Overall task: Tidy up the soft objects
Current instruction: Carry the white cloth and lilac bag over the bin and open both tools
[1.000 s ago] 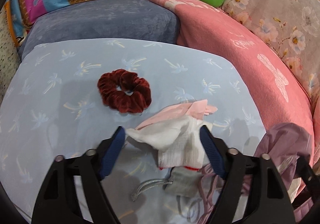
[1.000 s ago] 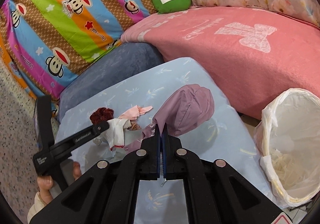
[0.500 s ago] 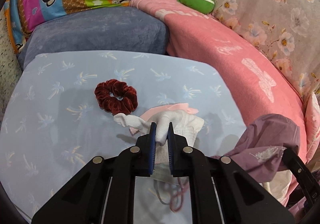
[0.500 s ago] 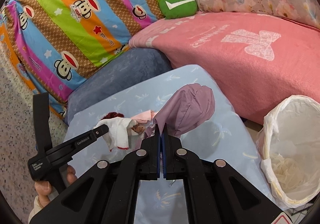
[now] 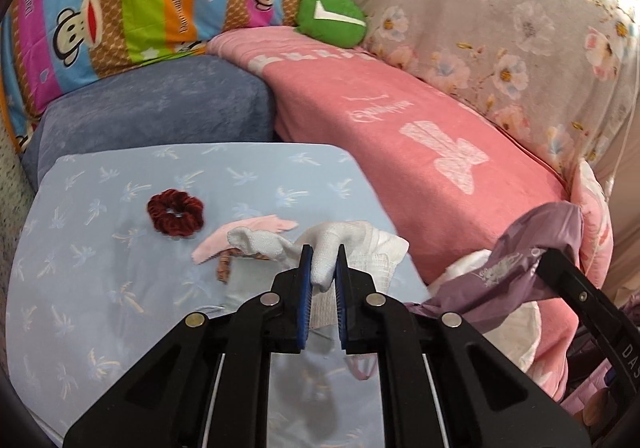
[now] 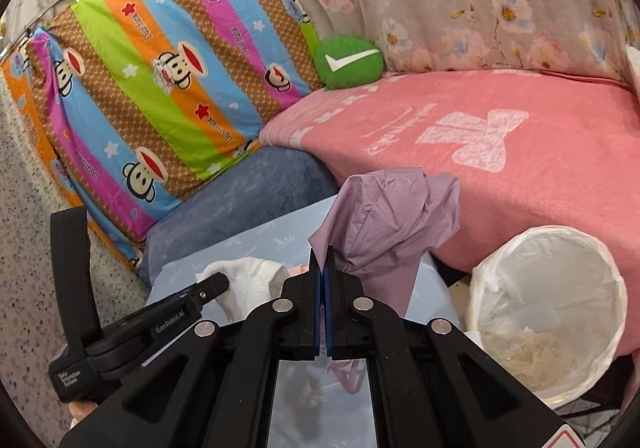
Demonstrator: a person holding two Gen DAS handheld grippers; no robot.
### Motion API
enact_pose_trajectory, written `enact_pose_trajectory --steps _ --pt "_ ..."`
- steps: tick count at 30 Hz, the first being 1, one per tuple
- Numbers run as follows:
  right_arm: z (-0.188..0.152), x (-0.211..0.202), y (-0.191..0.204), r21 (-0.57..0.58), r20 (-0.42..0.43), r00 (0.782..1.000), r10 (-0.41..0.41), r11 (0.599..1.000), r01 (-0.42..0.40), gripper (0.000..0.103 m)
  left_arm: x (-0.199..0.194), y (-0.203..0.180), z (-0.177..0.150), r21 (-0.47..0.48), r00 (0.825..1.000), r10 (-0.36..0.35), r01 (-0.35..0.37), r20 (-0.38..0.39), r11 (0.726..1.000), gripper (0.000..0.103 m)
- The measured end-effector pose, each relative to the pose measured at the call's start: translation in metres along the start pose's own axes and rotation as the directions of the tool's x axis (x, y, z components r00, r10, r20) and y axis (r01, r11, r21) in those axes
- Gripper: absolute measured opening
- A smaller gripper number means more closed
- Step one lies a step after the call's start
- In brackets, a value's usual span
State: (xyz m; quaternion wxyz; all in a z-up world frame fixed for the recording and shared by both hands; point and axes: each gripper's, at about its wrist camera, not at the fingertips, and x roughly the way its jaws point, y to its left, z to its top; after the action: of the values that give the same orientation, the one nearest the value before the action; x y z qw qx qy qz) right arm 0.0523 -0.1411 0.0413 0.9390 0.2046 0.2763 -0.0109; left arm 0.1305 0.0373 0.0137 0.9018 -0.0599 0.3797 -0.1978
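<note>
The left claw (image 5: 323, 268) is pinched on a limp, light white knitted sock (image 5: 332, 248), the right claw (image 6: 322, 268) clamped on floppy lilac fabric (image 6: 384, 215); both will likely sag, so bunched folds grip best.

Count, both views: 2 grippers, left gripper (image 5: 323, 268) and right gripper (image 6: 322, 268), each clamped on 1 cloth item: 1 white sock (image 5: 344, 244), 1 purple garment (image 6: 390, 215)
On pale blue cushion (image 5: 120, 288): 1 dark red scrunchie (image 5: 175, 211) at 10 o'clock, 1 pink cloth (image 5: 244, 234)
1 green check-mark plush (image 5: 331, 19) at 12 o'clock
1 white-lined bin (image 6: 548, 312) at 4 o'clock
</note>
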Motion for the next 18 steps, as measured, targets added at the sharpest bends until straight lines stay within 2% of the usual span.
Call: enact_pose_trajectory --steps 9,18 --pt "0.012 -0.047 -0.041 0.051 0.075 0.996 -0.058 0.997 0.054 0.002 -0.002 -0.061 -0.008 0.103 0.997 -0.074 0.074 -0.009 0.992 0.011" --pt "0.016 -0.077 -0.094 0.12 0.114 0.985 -0.129 0.986 0.116 0.002 0.006 -0.117 -0.019 0.195 0.989 -0.138 0.145 -0.051 0.97 0.011"
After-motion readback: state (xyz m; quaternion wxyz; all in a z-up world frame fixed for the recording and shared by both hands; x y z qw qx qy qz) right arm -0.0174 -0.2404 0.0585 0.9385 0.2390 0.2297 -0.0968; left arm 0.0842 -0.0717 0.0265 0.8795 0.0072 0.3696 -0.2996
